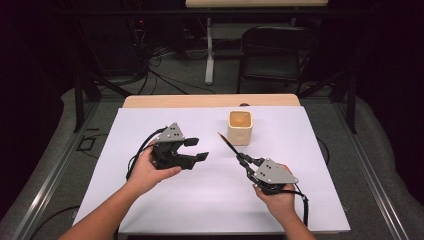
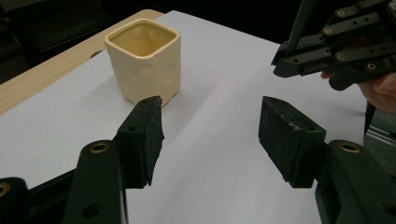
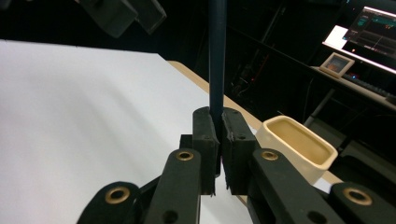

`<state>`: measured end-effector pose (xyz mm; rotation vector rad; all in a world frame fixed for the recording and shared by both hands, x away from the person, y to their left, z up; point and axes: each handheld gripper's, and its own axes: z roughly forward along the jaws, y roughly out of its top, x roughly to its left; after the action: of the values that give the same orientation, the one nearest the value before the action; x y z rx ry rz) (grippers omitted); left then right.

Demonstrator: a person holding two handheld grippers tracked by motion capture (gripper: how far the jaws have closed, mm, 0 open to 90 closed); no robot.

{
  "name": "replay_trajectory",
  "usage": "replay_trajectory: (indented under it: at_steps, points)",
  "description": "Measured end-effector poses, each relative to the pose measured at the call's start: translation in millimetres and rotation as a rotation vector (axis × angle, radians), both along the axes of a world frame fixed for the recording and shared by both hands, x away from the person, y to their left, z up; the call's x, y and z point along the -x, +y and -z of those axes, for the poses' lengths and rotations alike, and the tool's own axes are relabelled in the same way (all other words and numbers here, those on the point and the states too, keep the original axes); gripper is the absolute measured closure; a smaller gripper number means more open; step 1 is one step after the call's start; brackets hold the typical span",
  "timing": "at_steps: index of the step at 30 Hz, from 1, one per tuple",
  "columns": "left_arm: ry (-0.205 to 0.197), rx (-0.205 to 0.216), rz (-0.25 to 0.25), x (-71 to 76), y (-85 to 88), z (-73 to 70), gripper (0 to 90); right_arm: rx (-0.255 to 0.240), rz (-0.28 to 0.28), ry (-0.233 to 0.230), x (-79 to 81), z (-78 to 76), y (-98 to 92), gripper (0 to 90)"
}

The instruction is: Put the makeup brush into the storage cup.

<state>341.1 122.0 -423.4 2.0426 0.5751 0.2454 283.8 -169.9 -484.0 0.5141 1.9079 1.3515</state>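
A cream square cup [image 1: 239, 127] stands upright at the back centre of the white sheet [image 1: 210, 195]. My right gripper [image 1: 242, 158] is shut on a dark pencil [image 1: 227, 143] that sticks out toward the cup's near left side. In the right gripper view the pencil [image 3: 217, 56] rises straight from the closed jaws [image 3: 219, 140], with the cup [image 3: 299, 147] to the right. My left gripper [image 1: 196, 149] is held open to the left of the cup, nothing between its pads [image 2: 144, 135]. In the left gripper view the cup [image 2: 144, 60] lies ahead-left and the right gripper [image 2: 299, 60] at upper right.
The sheet covers a wooden table whose far edge [image 1: 210, 101] shows behind the cup. A black folding chair [image 1: 275, 55] and table legs with cables stand on the floor beyond. A monitor [image 3: 373, 32] glows at the right gripper view's upper right.
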Motion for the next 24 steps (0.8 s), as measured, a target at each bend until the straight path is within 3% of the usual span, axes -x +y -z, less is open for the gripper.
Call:
replay_trajectory:
  at_steps: [11,24]
  points:
    - [0.000,0.066,0.030,4.5,-8.4,4.5,45.2,-0.149,-0.024,0.082,-5.7,0.9,5.6,85.2]
    - [0.009,0.123,0.021,4.1,-13.5,9.0,46.0,-0.193,-0.022,0.097,-7.5,3.0,10.8,85.3]
